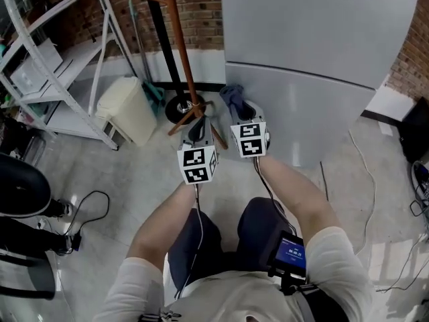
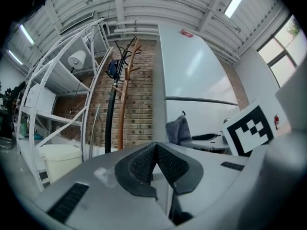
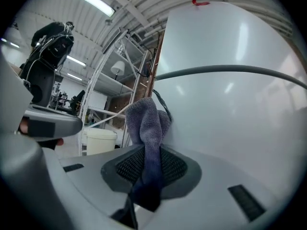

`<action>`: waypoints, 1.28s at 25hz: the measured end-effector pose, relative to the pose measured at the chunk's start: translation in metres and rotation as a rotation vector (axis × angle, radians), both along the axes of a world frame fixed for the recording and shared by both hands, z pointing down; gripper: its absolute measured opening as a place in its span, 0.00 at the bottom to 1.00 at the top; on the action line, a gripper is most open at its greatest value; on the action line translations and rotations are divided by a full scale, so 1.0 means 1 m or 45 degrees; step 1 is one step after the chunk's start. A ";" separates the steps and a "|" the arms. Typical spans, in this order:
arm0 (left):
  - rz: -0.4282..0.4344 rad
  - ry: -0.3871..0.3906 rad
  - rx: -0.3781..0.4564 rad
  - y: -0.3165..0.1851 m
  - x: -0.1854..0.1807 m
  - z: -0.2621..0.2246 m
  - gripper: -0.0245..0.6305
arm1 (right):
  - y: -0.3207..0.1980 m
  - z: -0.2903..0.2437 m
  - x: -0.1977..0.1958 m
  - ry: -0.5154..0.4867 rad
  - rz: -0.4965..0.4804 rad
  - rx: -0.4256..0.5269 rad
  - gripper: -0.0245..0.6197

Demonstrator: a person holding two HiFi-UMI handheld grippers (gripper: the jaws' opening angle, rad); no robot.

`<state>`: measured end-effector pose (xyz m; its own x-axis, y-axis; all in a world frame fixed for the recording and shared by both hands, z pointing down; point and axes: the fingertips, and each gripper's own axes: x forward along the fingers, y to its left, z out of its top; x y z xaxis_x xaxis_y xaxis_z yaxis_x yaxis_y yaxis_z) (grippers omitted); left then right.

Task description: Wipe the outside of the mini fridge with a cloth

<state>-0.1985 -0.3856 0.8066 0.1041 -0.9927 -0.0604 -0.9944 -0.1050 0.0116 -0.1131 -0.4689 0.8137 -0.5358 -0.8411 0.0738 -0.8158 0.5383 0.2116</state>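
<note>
No legible text, brand or label; only blurred, unreadable digits on the small blue screen [image 1: 293,250]

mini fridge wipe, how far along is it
Done: the cloth is picked up, the right gripper jaws shut on it. In hand: it looks pressed to the mini fridge near its left edge, below the door seam. Left: the wiping itself; no wiped patch shows. The left gripper is shut, empty.
</note>
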 end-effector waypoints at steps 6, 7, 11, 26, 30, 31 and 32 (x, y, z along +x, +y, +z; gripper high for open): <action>-0.011 0.002 -0.010 0.004 -0.012 0.002 0.04 | -0.001 0.000 -0.002 0.046 0.007 0.026 0.17; -0.002 0.004 -0.011 0.002 -0.009 0.002 0.04 | 0.000 -0.002 0.000 0.046 0.012 0.029 0.17; 0.058 0.021 -0.008 -0.008 0.017 0.004 0.04 | 0.002 -0.006 0.025 0.044 0.052 0.035 0.17; 0.318 0.035 0.003 -0.038 0.157 0.003 0.04 | 0.000 -0.005 0.187 0.054 0.312 0.032 0.17; 0.367 0.028 0.004 -0.043 0.191 0.003 0.04 | -0.003 0.001 0.235 0.053 0.391 0.022 0.17; 0.377 0.025 0.004 -0.043 0.199 0.004 0.04 | -0.002 0.001 0.247 0.049 0.410 0.018 0.17; 0.386 0.022 0.003 -0.044 0.207 0.005 0.04 | -0.001 0.001 0.259 0.043 0.426 0.017 0.17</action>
